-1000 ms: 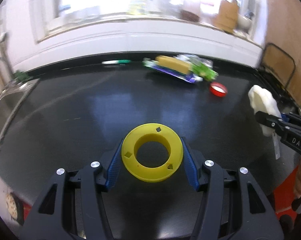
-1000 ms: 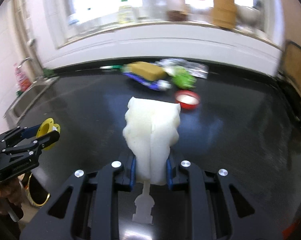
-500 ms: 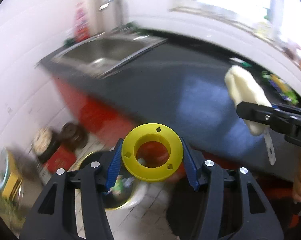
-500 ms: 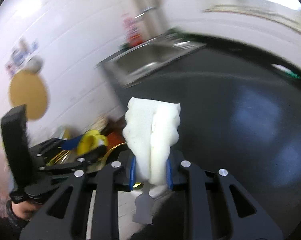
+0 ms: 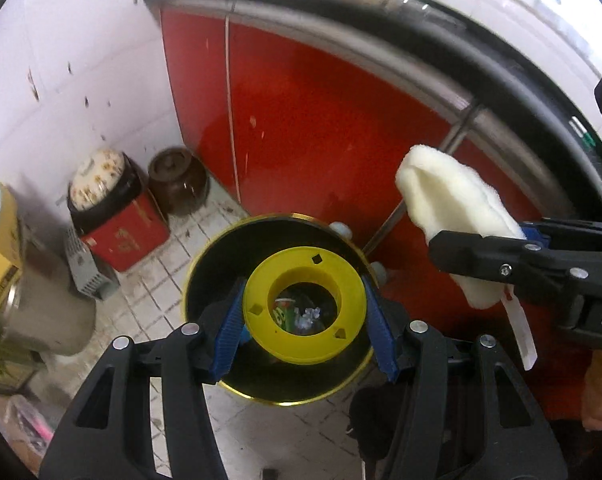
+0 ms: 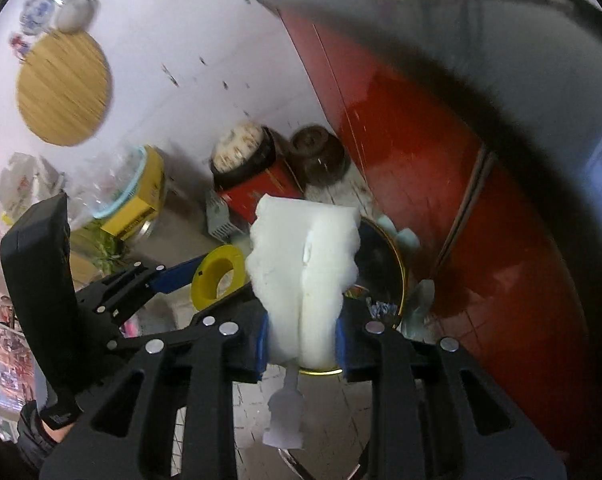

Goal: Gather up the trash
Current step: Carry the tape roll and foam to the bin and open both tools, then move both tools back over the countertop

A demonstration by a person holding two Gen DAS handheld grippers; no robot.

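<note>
Hovering over one bin — two claws: yellow ring, apparently foam.

Yellow ring between blue finger pads. White foam piece, folded. Trash bin: black interior, gold rim. Cabinet doors: glossy red. Wall: white. Jar: dark brown. Box: red.

Left gripper angled downward, jaws clamped on load; right gripper beside it, likewise clamped.
</note>
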